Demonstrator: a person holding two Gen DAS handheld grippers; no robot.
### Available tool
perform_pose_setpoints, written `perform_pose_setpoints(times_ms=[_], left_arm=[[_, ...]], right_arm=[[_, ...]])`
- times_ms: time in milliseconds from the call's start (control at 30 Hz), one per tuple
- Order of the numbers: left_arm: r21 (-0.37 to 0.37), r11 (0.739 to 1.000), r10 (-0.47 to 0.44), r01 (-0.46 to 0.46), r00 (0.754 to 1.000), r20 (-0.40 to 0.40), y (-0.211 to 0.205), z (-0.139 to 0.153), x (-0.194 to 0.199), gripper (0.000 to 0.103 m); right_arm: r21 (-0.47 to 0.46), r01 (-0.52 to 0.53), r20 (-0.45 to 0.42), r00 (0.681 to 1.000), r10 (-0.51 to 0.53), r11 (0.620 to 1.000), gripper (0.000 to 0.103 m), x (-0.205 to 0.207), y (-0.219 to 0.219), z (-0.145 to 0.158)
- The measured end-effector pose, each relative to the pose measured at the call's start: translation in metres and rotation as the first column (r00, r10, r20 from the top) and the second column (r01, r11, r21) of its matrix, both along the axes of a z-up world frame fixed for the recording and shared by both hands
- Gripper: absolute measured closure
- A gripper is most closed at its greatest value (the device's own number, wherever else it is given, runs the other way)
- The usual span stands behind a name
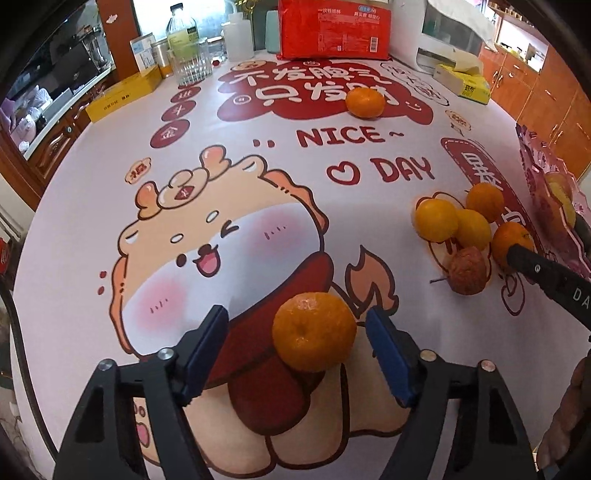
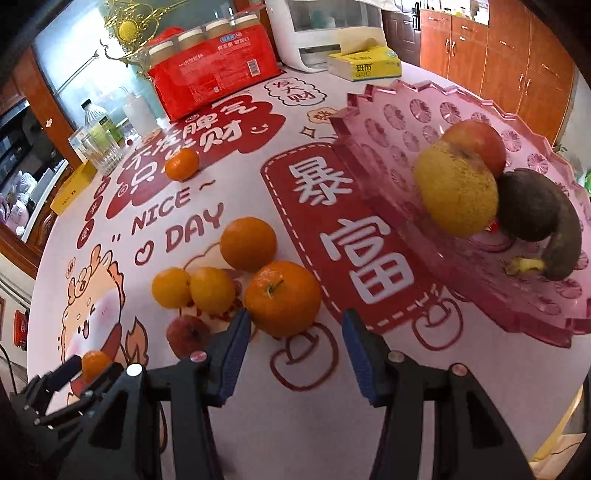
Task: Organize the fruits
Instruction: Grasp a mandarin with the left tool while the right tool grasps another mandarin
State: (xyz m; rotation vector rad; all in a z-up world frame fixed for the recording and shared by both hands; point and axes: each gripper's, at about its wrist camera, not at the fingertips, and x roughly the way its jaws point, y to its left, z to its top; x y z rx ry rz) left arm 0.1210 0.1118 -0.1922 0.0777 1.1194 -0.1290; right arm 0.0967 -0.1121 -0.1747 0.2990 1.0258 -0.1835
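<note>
In the left wrist view a tangerine (image 1: 314, 332) lies on the printed tablecloth between the blue pads of my left gripper (image 1: 295, 316). It sits nearer the right pad, and a gap shows at the left pad, so the gripper is open. My right gripper (image 2: 295, 314) is open too, its tips around the near side of a stemmed orange (image 2: 282, 299) by the left finger. Behind that orange are three more oranges (image 2: 248, 243) and a wrinkled red apple (image 2: 186, 334). The pink tray (image 2: 399, 110) on the right holds a yellow fruit (image 2: 454, 192), a red apple (image 2: 476, 140) and a dark brown fruit (image 2: 535, 210).
A lone tangerine (image 1: 365, 102) lies far back on the cloth. A red package (image 1: 334, 27), a glass (image 1: 192, 62), a bottle (image 1: 181, 26), a yellow box (image 1: 122, 96), a tissue box (image 1: 463, 83) and a white appliance (image 1: 443, 37) line the far edge.
</note>
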Motion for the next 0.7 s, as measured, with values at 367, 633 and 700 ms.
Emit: perform_pose_setpoints(times_ms=[367, 633, 700], left_arm=[[-0.036, 0.999, 0.028, -0.028, 1.0, -0.005, 0.001, -0.002, 0.004, 0.056], [-0.094, 0.992, 0.081, -0.084, 0.996, -0.029, 0.011, 0.0, 0.003, 0.064], [-0.089, 0.991, 0.094, -0.097, 0.995, -0.042, 0.011, 0.0, 0.003, 0.064]], right_arm=[[-0.002, -0.042, -0.018, 0.999, 0.042, 0.999, 0.056, 0.013, 0.005, -0.01], [0.01, -0.099, -0.029, 0.995, 0.099, 0.995, 0.058, 0.012, 0.006, -0.008], [0.01, -0.12, -0.025, 0.992, 0.12, 0.993, 0.059, 0.011, 0.007, -0.006]])
